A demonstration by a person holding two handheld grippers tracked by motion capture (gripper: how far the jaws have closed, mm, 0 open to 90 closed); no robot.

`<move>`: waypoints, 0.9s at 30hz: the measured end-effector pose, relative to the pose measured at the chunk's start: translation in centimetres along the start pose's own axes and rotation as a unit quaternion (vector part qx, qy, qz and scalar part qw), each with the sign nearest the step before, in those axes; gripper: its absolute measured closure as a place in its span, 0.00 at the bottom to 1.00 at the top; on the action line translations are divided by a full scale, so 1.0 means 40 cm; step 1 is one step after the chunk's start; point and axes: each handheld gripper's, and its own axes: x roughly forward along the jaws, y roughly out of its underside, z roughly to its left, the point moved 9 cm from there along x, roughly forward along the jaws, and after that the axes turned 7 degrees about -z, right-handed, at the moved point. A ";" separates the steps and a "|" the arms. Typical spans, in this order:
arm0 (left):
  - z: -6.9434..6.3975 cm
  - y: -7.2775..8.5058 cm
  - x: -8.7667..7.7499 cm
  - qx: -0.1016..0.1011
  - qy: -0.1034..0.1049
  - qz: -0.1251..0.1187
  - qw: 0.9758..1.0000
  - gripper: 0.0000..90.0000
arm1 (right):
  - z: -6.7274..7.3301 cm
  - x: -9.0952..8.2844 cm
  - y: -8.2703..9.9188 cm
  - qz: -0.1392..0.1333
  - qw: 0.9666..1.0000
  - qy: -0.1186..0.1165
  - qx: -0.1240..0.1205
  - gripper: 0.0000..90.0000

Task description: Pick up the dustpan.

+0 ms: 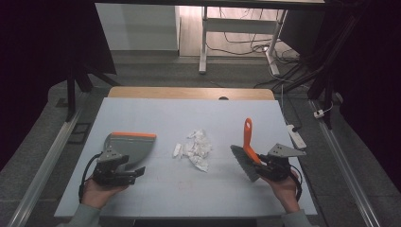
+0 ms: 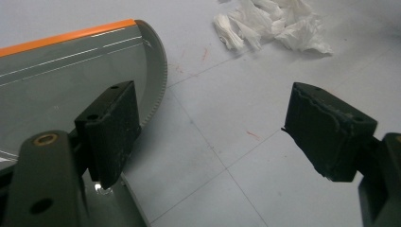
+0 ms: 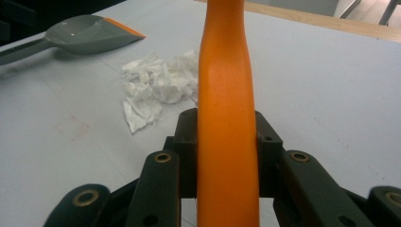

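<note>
Right gripper clamps the brush; left gripper gapes, seemingly beside the dustpan

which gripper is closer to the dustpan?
Left. The left gripper sits open right at the dustpan's near edge, one jaw over it. The right gripper is across the paper scraps, shut on the brush.
</note>
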 end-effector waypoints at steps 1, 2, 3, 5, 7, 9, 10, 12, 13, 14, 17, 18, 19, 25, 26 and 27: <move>0.000 0.000 0.000 -0.001 0.000 0.000 1.000 0.21 | 0.000 -0.001 -0.001 0.000 1.000 0.001 0.000 0.78; 0.001 0.001 0.000 -0.002 0.001 0.001 1.000 0.21 | 0.000 -0.001 -0.001 -0.001 1.000 0.000 0.000 0.78; 0.001 0.001 0.000 -0.003 0.002 0.001 1.000 0.21 | 0.000 0.000 -0.002 -0.002 1.000 0.000 -0.001 0.78; 0.000 0.001 0.000 -0.004 0.003 0.001 1.000 0.21 | -0.001 0.000 -0.002 -0.002 1.000 0.000 -0.001 0.78; 0.000 0.001 0.001 -0.004 0.003 0.001 1.000 0.21 | -0.001 0.000 -0.002 -0.003 1.000 0.002 -0.001 0.78; -0.001 0.001 0.001 -0.005 0.004 0.002 1.000 0.21 | -0.001 -0.001 -0.003 -0.004 1.000 0.002 -0.002 0.78; -0.001 0.001 0.001 -0.005 0.004 0.002 1.000 0.21 | -0.001 -0.002 -0.005 -0.006 1.000 0.003 -0.002 0.78; -0.001 0.000 0.001 -0.006 0.004 0.001 1.000 0.21 | 0.000 -0.003 -0.007 -0.009 1.000 0.000 -0.001 0.78; -0.001 0.001 0.001 -0.005 0.005 0.001 1.000 0.21 | 0.000 -0.004 -0.008 -0.009 1.000 0.001 -0.002 0.78; -0.001 0.001 0.001 -0.005 0.005 0.001 1.000 0.21 | 0.000 -0.004 -0.008 -0.009 1.000 0.001 -0.002 0.78; -0.002 0.002 0.002 -0.005 0.006 0.003 1.000 0.21 | -0.001 -0.003 -0.007 -0.010 1.000 0.001 -0.002 0.78; -0.002 0.002 0.002 -0.005 0.006 0.003 1.000 0.21 | -0.001 -0.003 -0.008 -0.011 1.000 0.001 -0.002 0.78; -0.003 0.002 0.002 -0.005 0.007 0.003 1.000 0.21 | -0.001 -0.004 -0.008 -0.010 1.000 0.001 -0.003 0.78; -0.009 0.001 0.002 -0.002 0.011 0.006 1.000 0.21 | -0.001 -0.003 -0.007 -0.009 1.000 0.001 -0.003 0.78; -0.011 0.000 0.001 -0.001 0.011 0.006 1.000 0.21 | -0.002 -0.003 -0.006 -0.009 1.000 0.001 -0.003 0.78; -0.011 0.000 0.001 -0.001 0.011 0.006 1.000 0.21 | -0.002 -0.003 -0.007 -0.009 1.000 0.002 -0.004 0.78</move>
